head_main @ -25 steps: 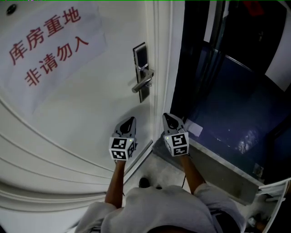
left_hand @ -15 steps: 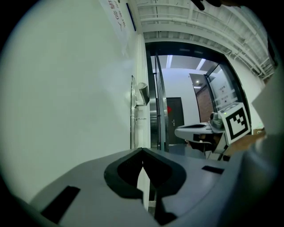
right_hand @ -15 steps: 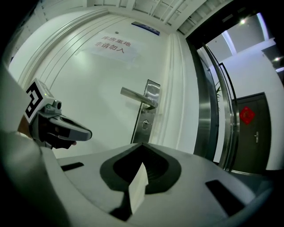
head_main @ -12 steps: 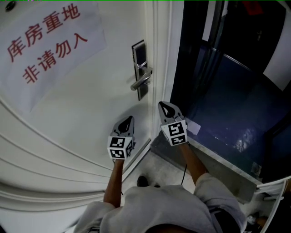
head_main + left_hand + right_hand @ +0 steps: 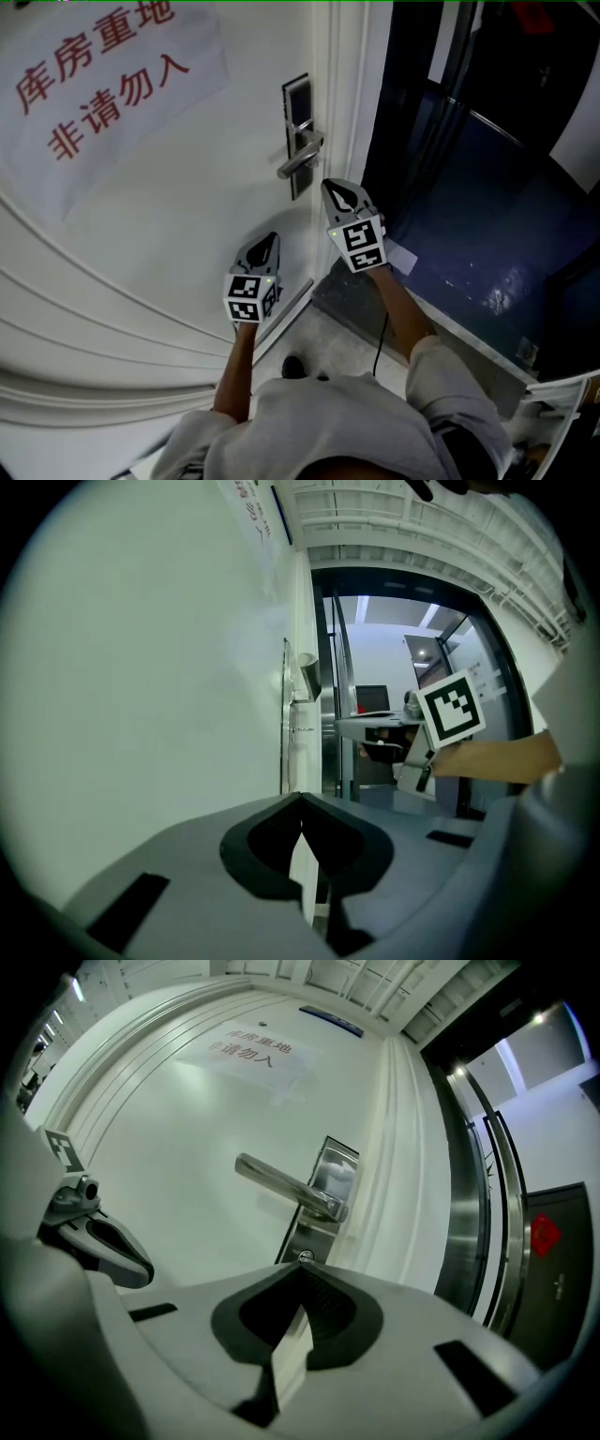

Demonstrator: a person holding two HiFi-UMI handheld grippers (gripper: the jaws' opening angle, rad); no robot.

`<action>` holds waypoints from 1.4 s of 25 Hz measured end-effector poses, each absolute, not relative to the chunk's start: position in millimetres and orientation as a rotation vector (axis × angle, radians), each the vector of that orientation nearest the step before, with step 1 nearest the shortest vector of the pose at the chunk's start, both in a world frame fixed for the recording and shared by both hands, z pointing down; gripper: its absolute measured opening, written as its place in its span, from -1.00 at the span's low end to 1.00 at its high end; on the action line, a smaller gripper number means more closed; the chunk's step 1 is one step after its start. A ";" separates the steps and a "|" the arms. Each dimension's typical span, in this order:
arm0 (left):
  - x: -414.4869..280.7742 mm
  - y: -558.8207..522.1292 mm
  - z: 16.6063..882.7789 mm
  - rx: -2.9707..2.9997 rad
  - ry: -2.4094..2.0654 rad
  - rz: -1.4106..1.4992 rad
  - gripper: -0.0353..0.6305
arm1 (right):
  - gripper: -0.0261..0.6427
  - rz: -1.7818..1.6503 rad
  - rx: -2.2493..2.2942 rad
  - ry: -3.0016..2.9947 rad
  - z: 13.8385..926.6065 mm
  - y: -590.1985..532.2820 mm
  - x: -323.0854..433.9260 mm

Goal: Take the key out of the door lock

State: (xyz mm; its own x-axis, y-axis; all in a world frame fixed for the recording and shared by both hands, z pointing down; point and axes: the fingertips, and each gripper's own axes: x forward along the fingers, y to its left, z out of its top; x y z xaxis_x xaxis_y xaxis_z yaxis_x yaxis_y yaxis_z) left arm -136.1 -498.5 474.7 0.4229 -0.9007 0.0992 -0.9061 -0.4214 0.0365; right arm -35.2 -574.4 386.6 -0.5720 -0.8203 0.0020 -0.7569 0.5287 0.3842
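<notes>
White door (image 5: pixel 187 216) fills the scene; the key (image 5: pixel 305 1256), barely discernible, is seated below the lever handle (image 5: pixel 286 1188). The left hand-held gripper (image 5: pixel 272 240) and right hand-held gripper (image 5: pixel 332 187) are closed, empty. If the jaws are not opened, the key may be struck, not gripped.

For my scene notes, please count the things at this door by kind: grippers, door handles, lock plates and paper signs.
grippers: 2 (left gripper, right gripper)
door handle: 1
lock plate: 1
paper sign: 1
total: 5
</notes>
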 end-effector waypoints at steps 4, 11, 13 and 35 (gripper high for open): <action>-137.5 -497.8 472.8 2.587 -1.651 0.089 -0.84 | -0.85 -0.596 1.303 -2.547 379.5 -581.5 -41.1; -137.8 -495.9 472.6 2.593 -1.650 0.090 -0.84 | -0.85 -0.906 1.172 -2.300 375.2 -592.0 -53.6; -136.9 -493.8 476.0 2.587 -1.642 0.097 -0.84 | -0.85 -0.999 1.121 -2.214 377.8 -593.0 -57.0; -136.3 -487.7 479.4 2.593 -1.631 0.104 -0.84 | -0.51 -1.436 0.851 -1.615 411.0 -609.0 -52.2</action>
State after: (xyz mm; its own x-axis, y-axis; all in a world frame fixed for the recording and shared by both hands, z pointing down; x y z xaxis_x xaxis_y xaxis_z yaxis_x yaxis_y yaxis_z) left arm -136.3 -487.7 479.4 0.4320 -0.8965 0.0982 -0.9017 -0.4314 0.0286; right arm -52.2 -609.0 411.0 -0.4571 -0.8804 0.1263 0.0224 0.1306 0.9912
